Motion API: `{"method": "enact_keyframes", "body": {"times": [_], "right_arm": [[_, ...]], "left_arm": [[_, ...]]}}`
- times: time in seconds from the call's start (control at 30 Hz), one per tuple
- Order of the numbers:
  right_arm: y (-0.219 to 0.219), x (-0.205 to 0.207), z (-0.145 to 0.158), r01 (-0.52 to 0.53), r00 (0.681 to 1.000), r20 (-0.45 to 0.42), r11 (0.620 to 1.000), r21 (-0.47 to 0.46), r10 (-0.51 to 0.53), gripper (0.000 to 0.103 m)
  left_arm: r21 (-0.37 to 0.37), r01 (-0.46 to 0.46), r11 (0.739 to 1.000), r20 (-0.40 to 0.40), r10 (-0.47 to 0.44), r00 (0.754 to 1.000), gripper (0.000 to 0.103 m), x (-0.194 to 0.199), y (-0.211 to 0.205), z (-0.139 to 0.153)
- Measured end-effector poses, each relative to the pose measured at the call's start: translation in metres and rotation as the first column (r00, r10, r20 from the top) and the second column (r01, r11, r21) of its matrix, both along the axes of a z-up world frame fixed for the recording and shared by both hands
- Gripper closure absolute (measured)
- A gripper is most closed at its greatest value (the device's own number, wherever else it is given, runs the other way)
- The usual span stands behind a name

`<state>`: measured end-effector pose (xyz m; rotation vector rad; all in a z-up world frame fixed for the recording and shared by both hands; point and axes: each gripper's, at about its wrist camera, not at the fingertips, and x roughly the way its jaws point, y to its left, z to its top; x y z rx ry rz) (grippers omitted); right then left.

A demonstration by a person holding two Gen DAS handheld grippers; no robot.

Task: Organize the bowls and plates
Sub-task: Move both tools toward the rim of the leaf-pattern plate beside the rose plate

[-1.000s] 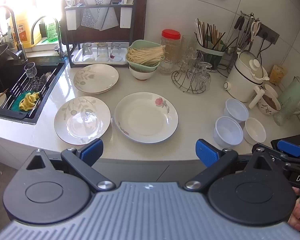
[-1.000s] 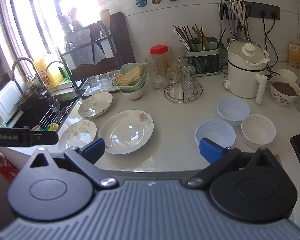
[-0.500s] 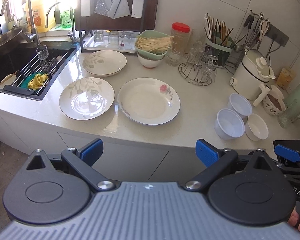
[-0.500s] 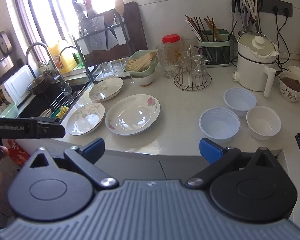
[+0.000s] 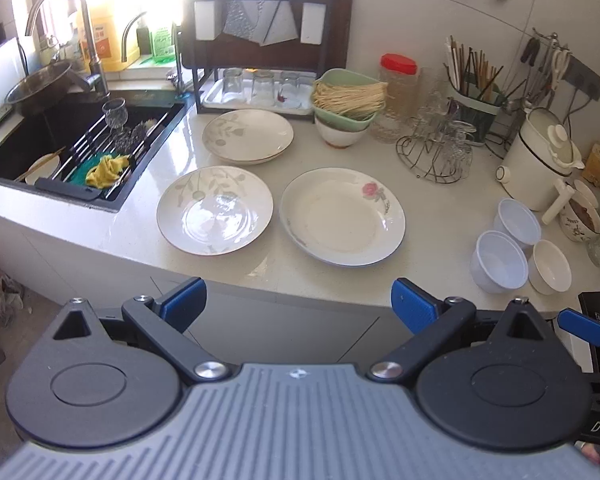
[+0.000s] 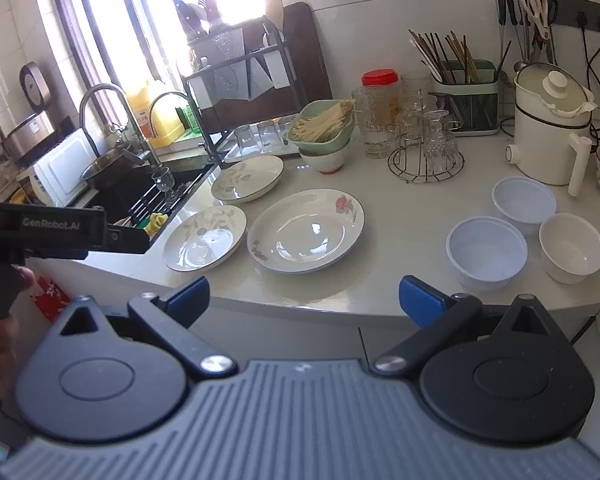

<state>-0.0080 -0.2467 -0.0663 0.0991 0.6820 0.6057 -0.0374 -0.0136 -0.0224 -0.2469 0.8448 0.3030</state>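
Three white plates lie on the pale counter (image 5: 440, 216): a rose-patterned plate (image 5: 342, 216) (image 6: 306, 232), a leaf-patterned plate (image 5: 215, 210) (image 6: 205, 238) to its left, and a second leaf plate (image 5: 248, 136) (image 6: 247, 178) behind. Three small white bowls (image 5: 500, 262) (image 6: 486, 252) cluster at the right. My left gripper (image 5: 298, 300) is open, held back in front of the counter edge with nothing between its fingers. My right gripper (image 6: 304, 300) is also open and empty, short of the counter's front edge.
A black sink (image 5: 60, 140) with a rack, glass and yellow cloth sits at the left. A dish rack (image 5: 260, 40), a green bowl of noodles (image 5: 348, 100), a glass holder (image 5: 436, 156), a chopstick caddy (image 5: 476, 108) and a white cooker (image 5: 540, 160) line the back.
Both grippers have drawn back and away from the counter, so the plates and bowls look smaller and the cabinet front shows below the edge. Nothing on the counter moved.
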Motion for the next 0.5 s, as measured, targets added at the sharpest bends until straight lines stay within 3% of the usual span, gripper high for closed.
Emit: {"method": "enact_keyframes", "body": {"times": [0.27, 0.5], "right_arm": [[0.03, 0.005, -0.004, 0.025, 1.0, 0.002, 1.0, -0.015, -0.025, 0.0], [0.067, 0.004, -0.004, 0.059, 0.998, 0.001, 0.998, -0.025, -0.059, 0.0]], "left_arm": [[-0.05, 0.034, 0.998, -0.005, -0.034, 0.999, 0.003, 0.012, 0.034, -0.013], [-0.041, 0.079, 0.996, -0.009, -0.079, 0.997, 0.003, 0.028, 0.084, -0.02]]}}
